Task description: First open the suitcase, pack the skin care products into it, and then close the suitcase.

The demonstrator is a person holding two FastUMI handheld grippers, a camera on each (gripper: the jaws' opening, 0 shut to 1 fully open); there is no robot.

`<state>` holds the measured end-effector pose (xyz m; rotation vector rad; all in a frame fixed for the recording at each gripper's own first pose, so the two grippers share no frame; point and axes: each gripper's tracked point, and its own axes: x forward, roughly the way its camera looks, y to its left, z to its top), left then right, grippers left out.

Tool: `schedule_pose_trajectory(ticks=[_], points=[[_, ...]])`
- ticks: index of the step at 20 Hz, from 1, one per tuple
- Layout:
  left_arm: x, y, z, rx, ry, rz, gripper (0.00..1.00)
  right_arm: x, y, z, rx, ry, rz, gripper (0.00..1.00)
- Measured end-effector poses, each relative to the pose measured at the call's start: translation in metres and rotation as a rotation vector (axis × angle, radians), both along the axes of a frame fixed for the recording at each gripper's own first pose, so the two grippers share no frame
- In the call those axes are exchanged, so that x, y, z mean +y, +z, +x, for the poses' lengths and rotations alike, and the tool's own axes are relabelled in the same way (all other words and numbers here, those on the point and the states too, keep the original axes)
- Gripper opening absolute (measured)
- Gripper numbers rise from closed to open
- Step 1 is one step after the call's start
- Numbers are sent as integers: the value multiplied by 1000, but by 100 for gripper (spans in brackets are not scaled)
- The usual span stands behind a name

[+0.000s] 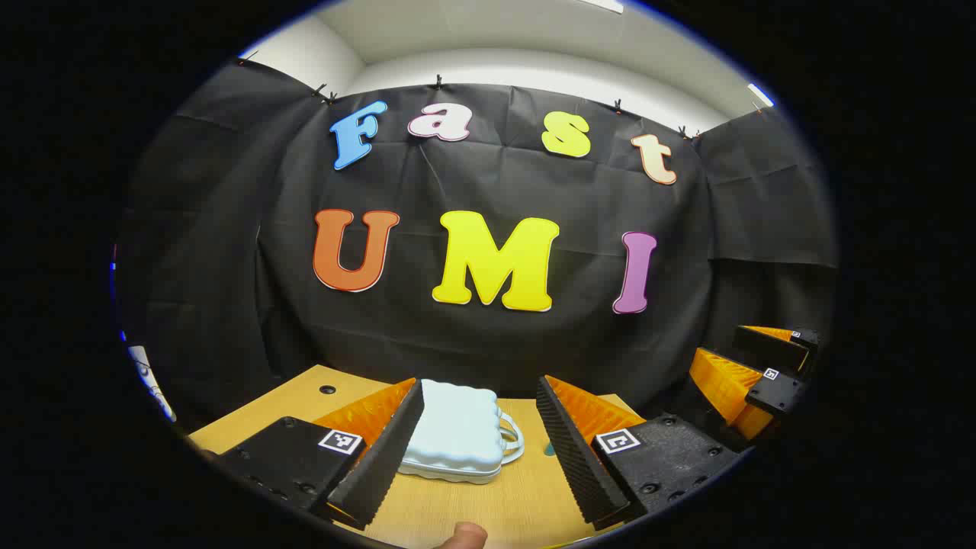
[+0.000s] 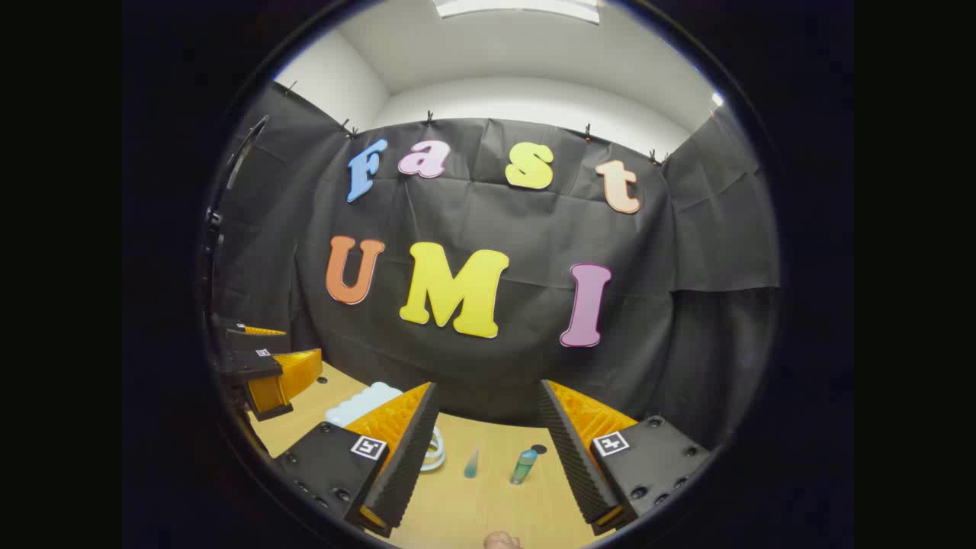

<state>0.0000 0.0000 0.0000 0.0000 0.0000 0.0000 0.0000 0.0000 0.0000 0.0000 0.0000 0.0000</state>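
Observation:
A pale blue ribbed suitcase (image 1: 457, 435) lies closed and flat on the wooden table (image 1: 488, 511), its handle (image 1: 512, 441) pointing right. My left gripper (image 1: 480, 393) is open, and the suitcase sits just beyond and between its fingers, untouched. In the right gripper view the suitcase (image 2: 362, 402) is half hidden behind one finger. Two small teal skin care bottles, a cone-shaped one (image 2: 472, 463) and a rounder one (image 2: 524, 466), stand on the table ahead of my open right gripper (image 2: 489, 390). Nothing is between its fingers.
The right gripper (image 1: 751, 362) shows at the right edge of the left gripper view, and the left gripper (image 2: 263, 358) at the left edge of the right gripper view. The table (image 2: 473, 511) has small round holes (image 2: 539, 449). The black cloth wall stands close behind it.

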Motion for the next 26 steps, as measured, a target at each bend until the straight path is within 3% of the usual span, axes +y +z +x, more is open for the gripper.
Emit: schedule_pose_trajectory(ticks=[26], points=[[-8, -18, 16, 25, -15, 41, 95, -10, -4, 7, -16, -20, -25, 80]])
